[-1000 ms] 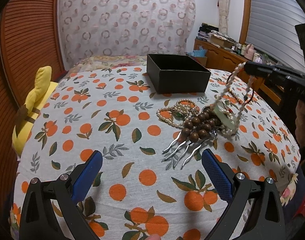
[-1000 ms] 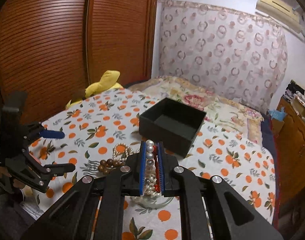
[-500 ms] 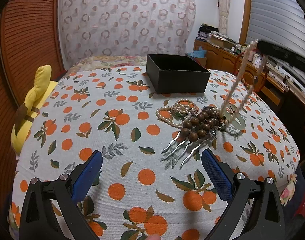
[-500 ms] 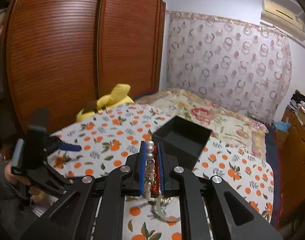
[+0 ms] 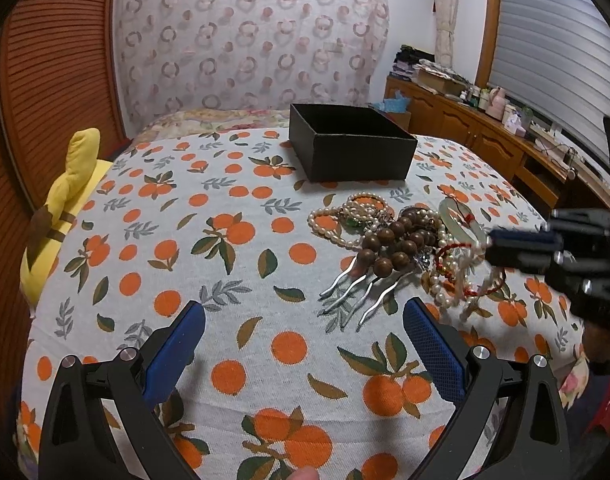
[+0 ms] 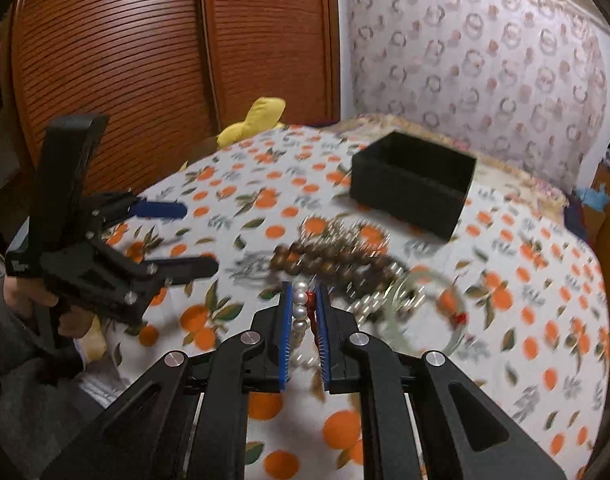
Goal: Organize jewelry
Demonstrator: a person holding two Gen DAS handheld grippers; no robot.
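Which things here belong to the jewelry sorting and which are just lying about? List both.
Belongs to the job:
- pearl necklace, pinched in the right gripper
- wooden beads
- metal hair comb
- pale green ring
- black box
- left gripper, open

Just lying about:
- yellow plush toy
- clutter on the wooden sideboard

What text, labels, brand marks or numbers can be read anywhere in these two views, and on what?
None can be read.
Left gripper: a small pale mark on its black body, too small and blurred to read.
Black box: plain sides, no print.
Items on the wooden sideboard: too small to tell any labels.
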